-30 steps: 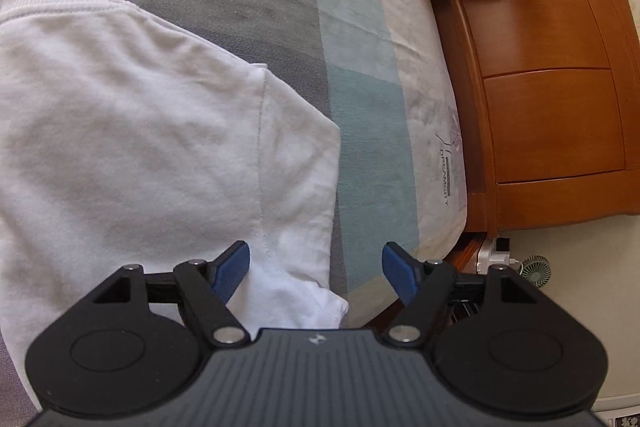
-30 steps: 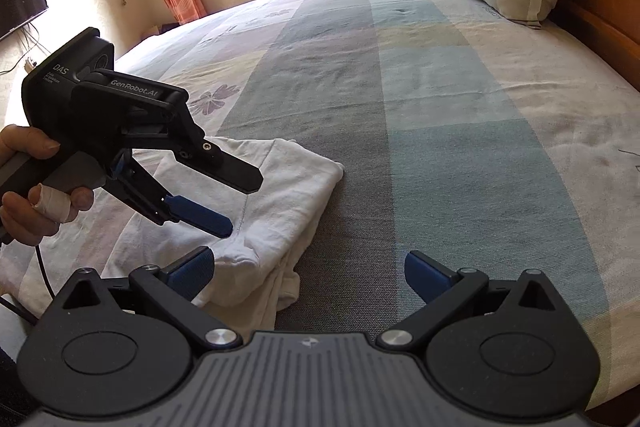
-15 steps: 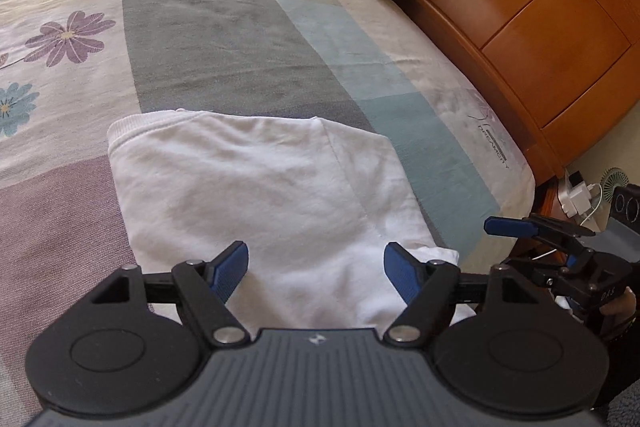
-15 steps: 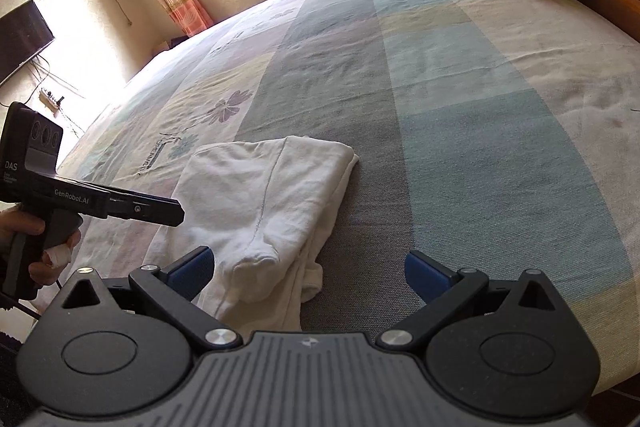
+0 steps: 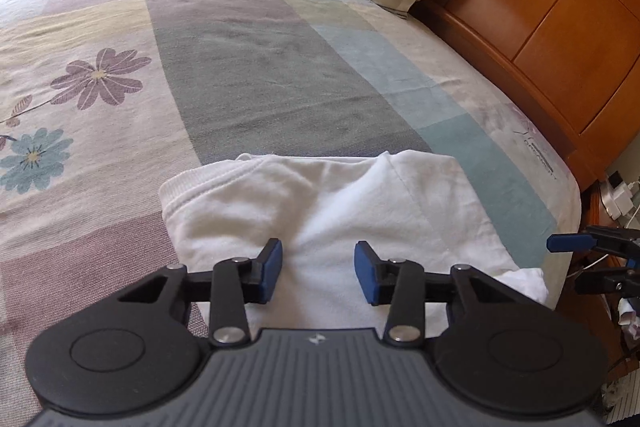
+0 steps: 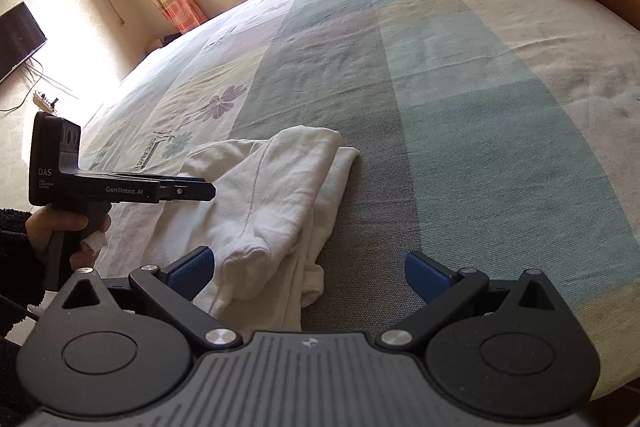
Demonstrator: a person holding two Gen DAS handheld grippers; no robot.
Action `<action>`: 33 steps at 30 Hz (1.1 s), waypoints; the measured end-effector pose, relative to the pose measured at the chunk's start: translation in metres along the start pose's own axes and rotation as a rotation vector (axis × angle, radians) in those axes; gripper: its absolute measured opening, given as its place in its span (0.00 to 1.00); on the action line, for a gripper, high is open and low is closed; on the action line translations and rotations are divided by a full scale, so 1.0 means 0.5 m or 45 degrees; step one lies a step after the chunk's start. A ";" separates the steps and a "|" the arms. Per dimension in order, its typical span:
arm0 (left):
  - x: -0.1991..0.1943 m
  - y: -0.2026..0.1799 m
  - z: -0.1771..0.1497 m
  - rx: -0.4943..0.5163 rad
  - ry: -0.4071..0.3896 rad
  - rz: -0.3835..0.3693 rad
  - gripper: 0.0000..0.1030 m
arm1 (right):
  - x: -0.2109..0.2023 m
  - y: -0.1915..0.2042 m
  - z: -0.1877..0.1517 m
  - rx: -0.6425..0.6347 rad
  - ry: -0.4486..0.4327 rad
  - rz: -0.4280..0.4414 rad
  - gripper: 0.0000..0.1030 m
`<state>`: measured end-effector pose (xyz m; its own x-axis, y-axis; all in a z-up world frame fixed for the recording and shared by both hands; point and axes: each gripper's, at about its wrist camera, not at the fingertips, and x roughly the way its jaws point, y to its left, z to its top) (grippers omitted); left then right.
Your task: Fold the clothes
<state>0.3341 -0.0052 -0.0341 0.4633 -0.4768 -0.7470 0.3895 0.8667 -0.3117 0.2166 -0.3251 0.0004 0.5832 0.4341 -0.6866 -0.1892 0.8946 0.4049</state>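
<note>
Since a moment ago your left gripper has swung round from the bedside to face up the bed, and its jaws have just been closing to a narrower gap with nothing pinched between them. It hovers over the near edge of the white shirt, which lies half-folded near the bed's corner. Your right gripper stands wide open and empty beside the loose sleeve. You seem to be between folds; next, pinch the near edge with both and carry it over.
</note>
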 end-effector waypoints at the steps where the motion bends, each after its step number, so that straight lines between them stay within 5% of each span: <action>1: -0.002 -0.008 0.005 0.026 0.011 0.020 0.41 | 0.001 -0.001 0.002 0.003 0.001 -0.005 1.00; 9: 0.006 -0.016 -0.006 0.078 0.010 0.054 0.42 | 0.025 0.003 0.044 0.014 -0.042 0.124 0.93; 11: 0.002 -0.012 -0.011 0.055 -0.007 0.052 0.42 | 0.054 -0.005 0.062 0.022 -0.029 0.165 0.73; 15: -0.005 -0.009 -0.015 0.034 -0.019 0.055 0.41 | 0.131 -0.037 0.084 0.107 0.002 0.186 0.56; 17: -0.010 -0.013 -0.016 0.041 -0.023 0.078 0.41 | 0.161 -0.044 0.089 0.123 0.002 0.186 0.10; 25: -0.044 -0.031 -0.005 0.060 -0.072 0.080 0.41 | 0.209 -0.040 0.123 0.000 0.061 0.126 0.17; 30: -0.039 -0.054 0.009 0.124 -0.128 0.016 0.50 | 0.119 -0.049 0.110 -0.005 -0.022 0.114 0.28; 33: 0.001 -0.063 0.016 0.132 -0.089 0.010 0.50 | 0.071 -0.025 0.099 -0.022 -0.060 0.264 0.28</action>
<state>0.3284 -0.0339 -0.0201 0.5198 -0.4824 -0.7051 0.4640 0.8524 -0.2412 0.2789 -0.3261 0.0010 0.5666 0.6039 -0.5606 -0.3222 0.7886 0.5238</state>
